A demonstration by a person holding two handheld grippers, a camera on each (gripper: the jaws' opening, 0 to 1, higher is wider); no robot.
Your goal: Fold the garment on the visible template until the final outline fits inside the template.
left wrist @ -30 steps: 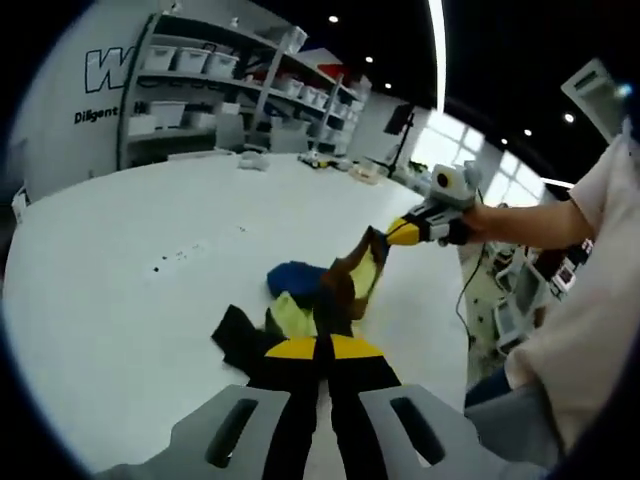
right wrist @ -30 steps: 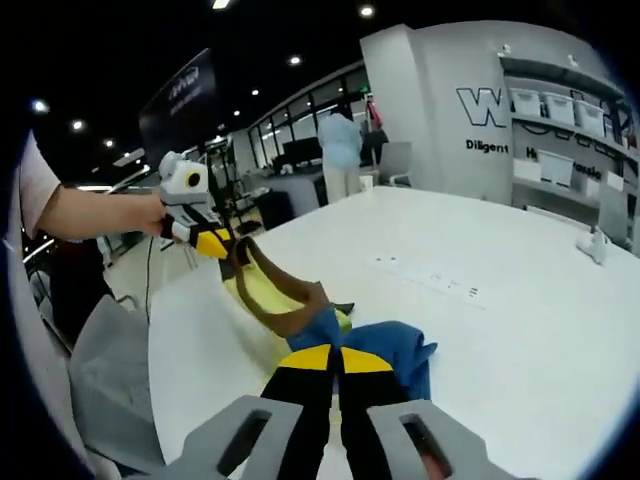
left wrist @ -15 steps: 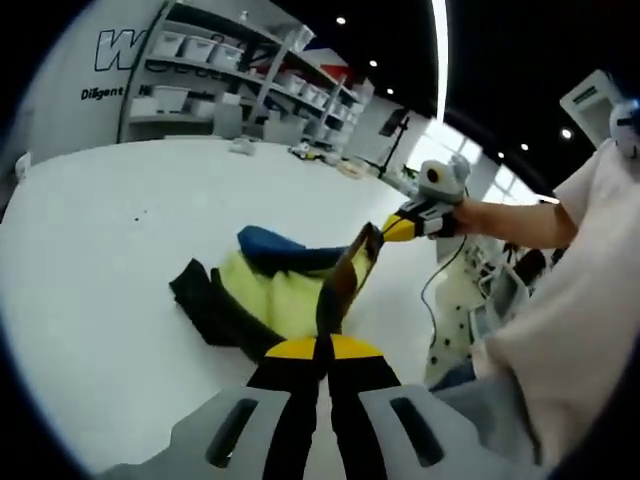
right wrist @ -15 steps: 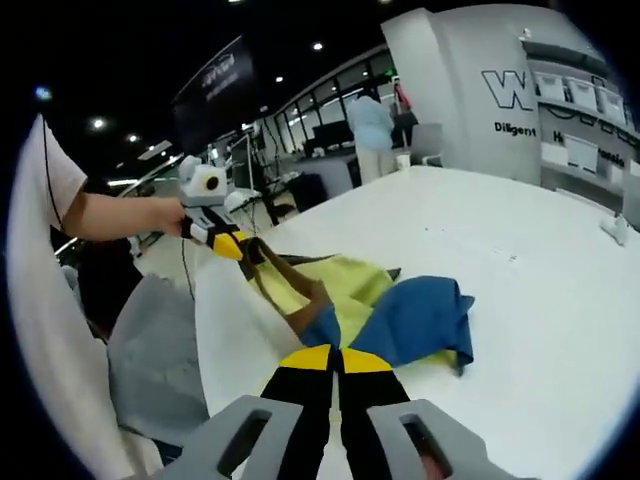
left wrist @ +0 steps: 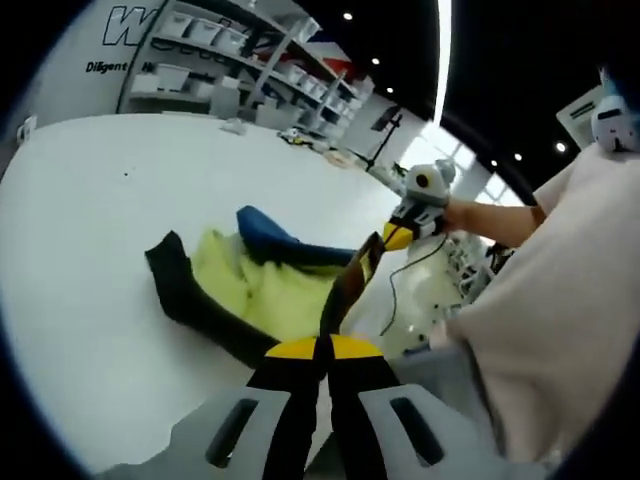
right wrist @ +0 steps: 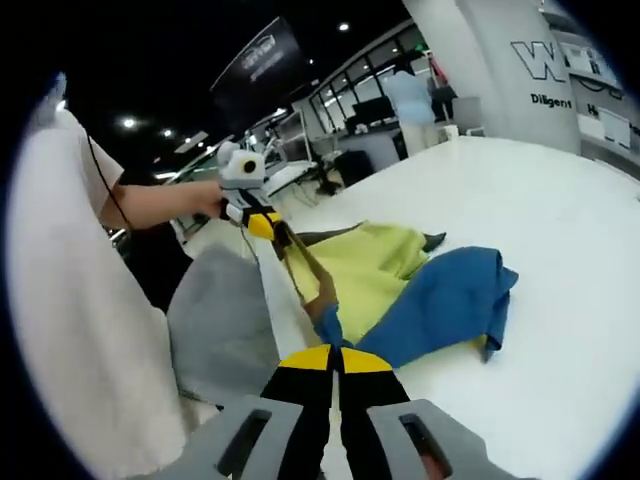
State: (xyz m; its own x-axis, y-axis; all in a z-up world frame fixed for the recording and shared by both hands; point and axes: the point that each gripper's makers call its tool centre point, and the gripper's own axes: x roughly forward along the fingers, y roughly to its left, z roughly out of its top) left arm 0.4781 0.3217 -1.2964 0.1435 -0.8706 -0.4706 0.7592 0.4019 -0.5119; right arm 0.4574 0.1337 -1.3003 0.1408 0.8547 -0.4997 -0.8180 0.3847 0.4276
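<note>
White tabletop (left wrist: 90, 200) bears soft, crumpled garment (left wrist: 265, 290).

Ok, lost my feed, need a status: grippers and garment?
Left gripper and right gripper both shut on garment edge. Garment partly lifted, crumpled on white table. Nothing in the way.

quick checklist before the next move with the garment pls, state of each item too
1. Left gripper shut on the garment: ok, jaws closed on its brown edge.
2. Right gripper shut on the garment: ok, jaws closed where brown meets blue.
3. Edge between the grippers pulled out: ok, the brown band runs across with little sag.
4. Body of the garment resting on the white table: ok, though yellow and blue parts lie bunched.
5. Template visible under the garment: cannot tell, no outline shows on the table.
6. Gripped edge over the table: not ok, it hangs near or past the table's edge.
</note>
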